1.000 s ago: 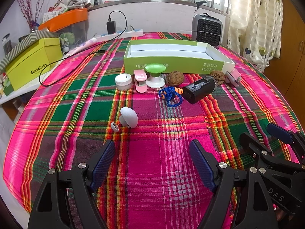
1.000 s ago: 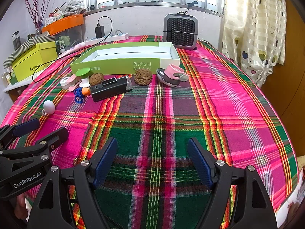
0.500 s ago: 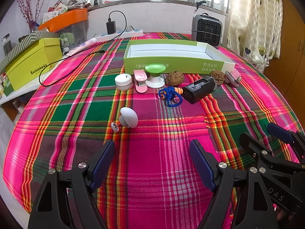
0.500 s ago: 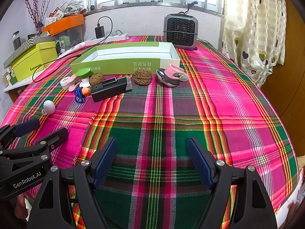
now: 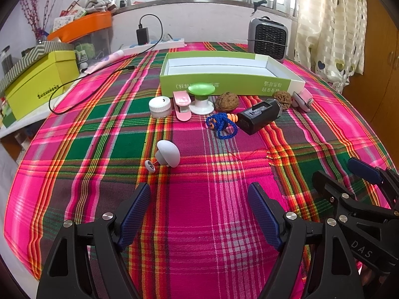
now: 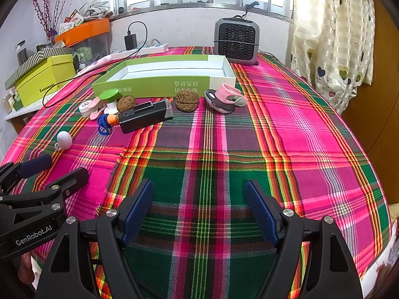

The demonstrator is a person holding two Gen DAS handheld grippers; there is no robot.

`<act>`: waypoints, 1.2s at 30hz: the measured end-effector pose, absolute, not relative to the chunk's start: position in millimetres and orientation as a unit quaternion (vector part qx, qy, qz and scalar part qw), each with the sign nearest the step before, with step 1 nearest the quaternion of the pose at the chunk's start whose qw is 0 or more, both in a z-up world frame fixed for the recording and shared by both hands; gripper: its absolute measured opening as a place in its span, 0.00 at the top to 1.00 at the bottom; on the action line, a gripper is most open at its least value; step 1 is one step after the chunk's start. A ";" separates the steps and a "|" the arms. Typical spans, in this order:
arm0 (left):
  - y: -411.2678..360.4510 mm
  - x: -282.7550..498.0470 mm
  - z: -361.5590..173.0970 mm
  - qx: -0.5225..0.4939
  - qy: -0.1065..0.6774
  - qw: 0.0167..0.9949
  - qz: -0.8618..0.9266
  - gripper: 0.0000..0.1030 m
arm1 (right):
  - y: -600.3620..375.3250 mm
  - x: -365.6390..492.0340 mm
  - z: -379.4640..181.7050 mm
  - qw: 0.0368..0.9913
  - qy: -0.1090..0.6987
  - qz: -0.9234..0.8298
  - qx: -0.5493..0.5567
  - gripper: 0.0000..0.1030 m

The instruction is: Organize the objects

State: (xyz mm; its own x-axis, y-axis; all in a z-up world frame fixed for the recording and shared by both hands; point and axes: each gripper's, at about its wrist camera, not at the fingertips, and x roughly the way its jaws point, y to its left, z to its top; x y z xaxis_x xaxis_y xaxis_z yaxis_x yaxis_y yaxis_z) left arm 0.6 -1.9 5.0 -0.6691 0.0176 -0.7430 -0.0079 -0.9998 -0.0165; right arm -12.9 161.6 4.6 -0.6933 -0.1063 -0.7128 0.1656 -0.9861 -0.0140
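Nothing has changed over the last second. The left gripper (image 5: 199,214) stays wide open and holds nothing, low above the plaid cloth (image 5: 204,224), and the right gripper (image 6: 199,211) is the same, jaws spread and empty. I judge that the sorting has not begun.

From the left gripper, the white mushroom-shaped piece (image 5: 167,153) lies nearest, at about 11 o'clock. Further out at 12 o'clock is the row of small things: white jar (image 5: 160,104), pink clip (image 5: 182,104), green-topped knob (image 5: 201,97), walnut (image 5: 227,102), blue cord (image 5: 220,124), black device (image 5: 259,114). Just behind them is the empty green tray (image 5: 224,82), probably their destination. No object is in it yet.
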 end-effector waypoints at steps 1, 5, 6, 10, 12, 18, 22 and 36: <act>-3.2 0.3 5.4 -0.407 -0.008 0.010 0.913 0.23 | 161.8 -12.5 4.5 0.074 0.039 -0.919 0.385 0.26; -8.4 2.6 6.8 -0.407 -0.005 0.021 0.913 0.25 | 163.5 -12.7 5.1 0.078 0.039 -0.917 0.388 0.26; -9.0 3.2 6.6 -0.408 0.003 0.022 0.913 0.26 | 164.5 -13.3 5.5 0.079 0.039 -0.917 0.389 0.26; -20.7 6.1 9.7 -0.403 -0.003 0.032 0.915 0.28 | 162.9 -17.0 7.7 0.099 0.033 -0.914 0.391 0.26; -29.0 6.6 11.0 -0.394 -0.007 0.032 0.918 0.28 | 159.8 -18.0 8.1 0.111 0.030 -0.913 0.391 0.26; -50.1 -7.2 10.5 -0.393 -0.028 0.033 0.919 0.28 | 152.7 -25.3 9.4 0.132 0.029 -0.908 0.397 0.26; -52.9 -20.3 6.5 -0.404 -0.035 0.046 0.913 0.28 | 147.7 -30.4 12.2 0.137 0.027 -0.907 0.397 0.26; -56.8 -36.8 5.4 -0.399 -0.020 0.042 0.916 0.70 | 135.2 -60.7 18.8 0.130 0.013 -0.904 0.406 0.26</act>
State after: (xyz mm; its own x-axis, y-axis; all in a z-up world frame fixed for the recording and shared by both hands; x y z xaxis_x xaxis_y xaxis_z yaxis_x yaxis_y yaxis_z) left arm -36.8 -56.8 5.4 -0.6787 0.0922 -0.7286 -0.0606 -0.9957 -0.0696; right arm -60.7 135.2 18.8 -0.6358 -0.2247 -0.7384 0.2463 -0.9657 0.0818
